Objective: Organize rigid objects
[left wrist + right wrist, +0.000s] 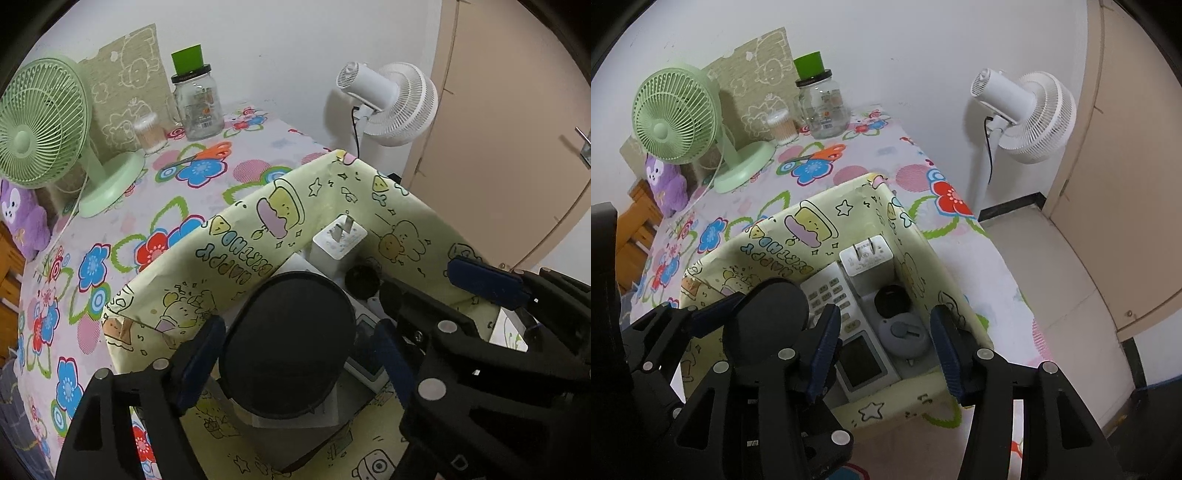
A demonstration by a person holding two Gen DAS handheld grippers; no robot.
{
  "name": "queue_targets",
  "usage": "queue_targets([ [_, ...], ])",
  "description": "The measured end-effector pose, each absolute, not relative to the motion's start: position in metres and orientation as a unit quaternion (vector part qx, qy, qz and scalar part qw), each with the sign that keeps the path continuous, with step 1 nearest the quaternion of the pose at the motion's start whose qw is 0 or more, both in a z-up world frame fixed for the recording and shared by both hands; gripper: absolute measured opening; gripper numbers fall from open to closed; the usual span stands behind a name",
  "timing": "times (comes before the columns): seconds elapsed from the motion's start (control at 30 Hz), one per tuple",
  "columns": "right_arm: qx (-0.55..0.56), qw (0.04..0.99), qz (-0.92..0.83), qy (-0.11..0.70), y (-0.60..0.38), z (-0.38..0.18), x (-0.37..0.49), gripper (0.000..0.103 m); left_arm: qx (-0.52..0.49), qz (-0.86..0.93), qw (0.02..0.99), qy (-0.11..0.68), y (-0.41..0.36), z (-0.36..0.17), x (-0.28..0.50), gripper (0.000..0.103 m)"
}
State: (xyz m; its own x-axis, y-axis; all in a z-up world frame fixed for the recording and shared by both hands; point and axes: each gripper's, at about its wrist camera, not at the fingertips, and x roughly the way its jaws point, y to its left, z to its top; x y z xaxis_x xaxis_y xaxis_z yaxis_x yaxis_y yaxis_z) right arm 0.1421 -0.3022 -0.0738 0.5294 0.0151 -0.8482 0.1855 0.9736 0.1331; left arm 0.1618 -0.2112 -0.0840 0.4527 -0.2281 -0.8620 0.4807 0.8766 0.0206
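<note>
Two views here, so left wrist first: your left tongs sit open around the black round-topped jar, pads not pressing, and the jar is already down inside the cartoon-print box next to the white charger. Right wrist view: your right tongs hang open and empty over the calculator and grey round gadget. Looks mostly done; the scissors are still out on the surface.

Left hand-held gripper and right hand-held gripper, both angled downward, jaws apart.
</note>
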Motion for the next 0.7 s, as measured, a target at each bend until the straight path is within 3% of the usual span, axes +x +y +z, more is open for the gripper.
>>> queue_targets([
  [0.17,0.103,0.873,-0.054,0.474,-0.302,-0.068,0.134,0.058,0.137,-0.210,0.847,0.469,-0.210,-0.079,0.154,0.092],
  [0.37,0.108,0.884,-0.054,0.452,-0.297,-0.056,0.119,0.074,0.142,-0.199,0.860,0.447,-0.201,-0.064,0.140,0.095],
  [0.7,0.093,0.896,-0.036,0.433,-0.276,-0.040,0.099,0.078,0.142,-0.169,0.881,0.418,-0.176,-0.045,0.111,0.096],
])
